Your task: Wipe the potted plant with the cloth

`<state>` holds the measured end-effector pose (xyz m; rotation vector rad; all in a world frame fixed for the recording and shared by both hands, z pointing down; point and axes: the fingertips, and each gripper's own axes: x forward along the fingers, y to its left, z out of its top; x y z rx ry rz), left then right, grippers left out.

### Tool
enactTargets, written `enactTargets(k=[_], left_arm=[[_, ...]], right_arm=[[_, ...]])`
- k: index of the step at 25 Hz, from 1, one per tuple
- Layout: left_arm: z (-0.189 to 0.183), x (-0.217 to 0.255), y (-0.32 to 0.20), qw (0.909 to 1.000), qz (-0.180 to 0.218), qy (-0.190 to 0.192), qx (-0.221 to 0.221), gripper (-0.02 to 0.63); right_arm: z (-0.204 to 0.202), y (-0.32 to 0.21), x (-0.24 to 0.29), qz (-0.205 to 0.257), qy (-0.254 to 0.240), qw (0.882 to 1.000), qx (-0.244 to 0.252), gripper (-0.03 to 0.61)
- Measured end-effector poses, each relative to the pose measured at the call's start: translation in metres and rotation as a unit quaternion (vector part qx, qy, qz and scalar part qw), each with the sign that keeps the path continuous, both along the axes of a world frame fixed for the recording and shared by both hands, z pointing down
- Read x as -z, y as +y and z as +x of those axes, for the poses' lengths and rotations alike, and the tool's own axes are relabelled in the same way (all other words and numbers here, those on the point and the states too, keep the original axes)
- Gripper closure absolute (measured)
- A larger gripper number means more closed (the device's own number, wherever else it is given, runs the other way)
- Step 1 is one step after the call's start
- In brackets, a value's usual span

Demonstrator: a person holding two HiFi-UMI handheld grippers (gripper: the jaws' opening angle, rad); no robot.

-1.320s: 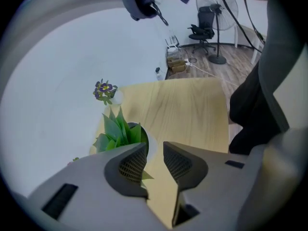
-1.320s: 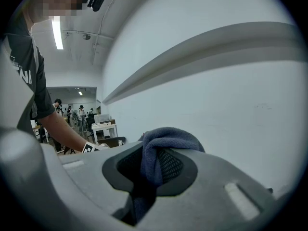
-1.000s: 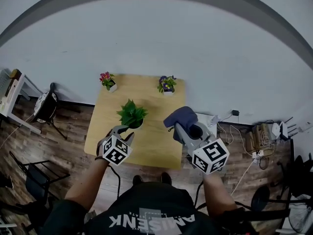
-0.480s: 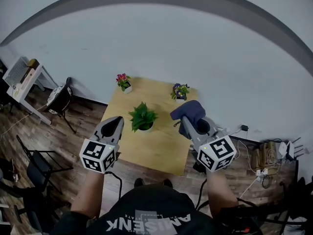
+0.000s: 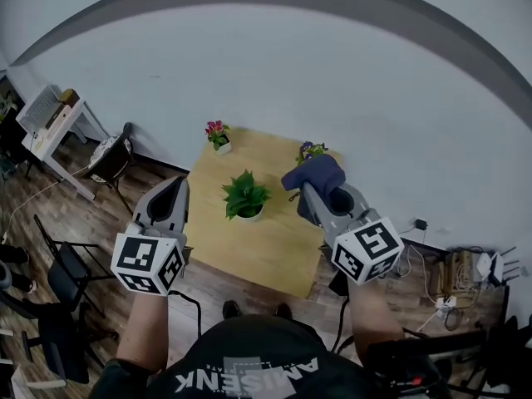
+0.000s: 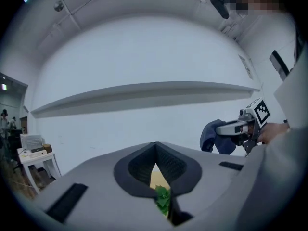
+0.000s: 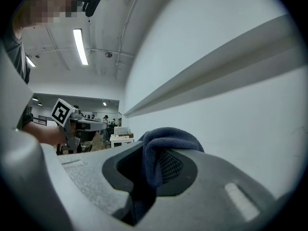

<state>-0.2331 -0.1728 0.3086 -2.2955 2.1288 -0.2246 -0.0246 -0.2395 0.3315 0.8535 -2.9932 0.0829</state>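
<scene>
1. Left hand-held gripper [image 5: 173, 188]: it hangs off the tabletop [image 5: 274, 243] edge, at 9 o'clock from the potted plant [image 5: 245, 196]. Its jaws have just been closing and now meet, with nothing between them. The leaf seen through their slot in the left gripper view lies well beyond them. Reopen this tool only if the white pot [image 5: 248, 216] needs steadying at its rim.

2. Potted plant: it stands upright near the tabletop centre, well apart from both tools. Two small flower pots [image 5: 218, 133] [image 5: 309, 150] stand at 11 and 1 o'clock behind it.

3. Right hand-held gripper [image 5: 306, 191]: it is clamped on the dark blue cloth [image 5: 312, 173], which bunches over the jaw tips at 2 o'clock from the plant. Keep this clamp firm.

4. Procedure: lower the cloth toward the foliage from the 3 o'clock side. Let only the loose fold touch, not the jaw tips. Stroke each leaf from stem outward with light pressure.

5. Caution: the leaves look thin and will probably bend or tear. The pot looks light and may slide or tip.
</scene>
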Motion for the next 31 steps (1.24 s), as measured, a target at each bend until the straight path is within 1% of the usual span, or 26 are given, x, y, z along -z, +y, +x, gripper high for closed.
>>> enactTargets(k=[2, 7, 12, 16, 18, 21, 23, 26, 31], left_arm=[[0.006, -0.004, -0.001, 1.0000, -0.007, 0.002, -0.004, 0.612], [0.002, 0.002, 0.002, 0.9999, 0.011, -0.004, -0.011, 0.612], [-0.002, -0.001, 0.000, 0.9995, 0.007, -0.028, -0.011, 0.612], [-0.005, 0.003, -0.001, 0.9997, 0.015, -0.020, -0.006, 0.612], [-0.005, 0.005, -0.004, 0.9997, 0.016, -0.016, -0.012, 0.612], [-0.001, 0.007, -0.009, 0.9992, 0.015, -0.031, -0.019, 0.612], [-0.001, 0.010, -0.009, 0.9987, 0.021, -0.042, -0.018, 0.612], [-0.006, 0.017, -0.008, 0.9984, 0.037, -0.043, -0.007, 0.612], [-0.005, 0.006, -0.005, 0.9987, 0.021, -0.044, -0.016, 0.612]], right_arm=[[0.001, 0.003, 0.002, 0.003, 0.004, 1.000, -0.005, 0.526], [-0.007, 0.015, 0.003, 0.019, 0.013, 1.000, -0.012, 0.526], [-0.015, 0.016, 0.000, 0.010, 0.016, 1.000, -0.026, 0.526], [-0.020, 0.015, 0.000, 0.009, 0.015, 0.999, -0.037, 0.526], [-0.022, 0.012, 0.002, 0.008, 0.014, 0.999, -0.039, 0.526], [-0.022, 0.008, 0.004, 0.010, 0.017, 0.999, -0.047, 0.526], [-0.023, 0.008, 0.005, 0.014, 0.020, 0.999, -0.048, 0.526], [-0.024, 0.009, 0.005, 0.021, 0.030, 0.998, -0.047, 0.526], [-0.023, 0.010, -0.001, 0.016, 0.030, 0.998, -0.054, 0.526]])
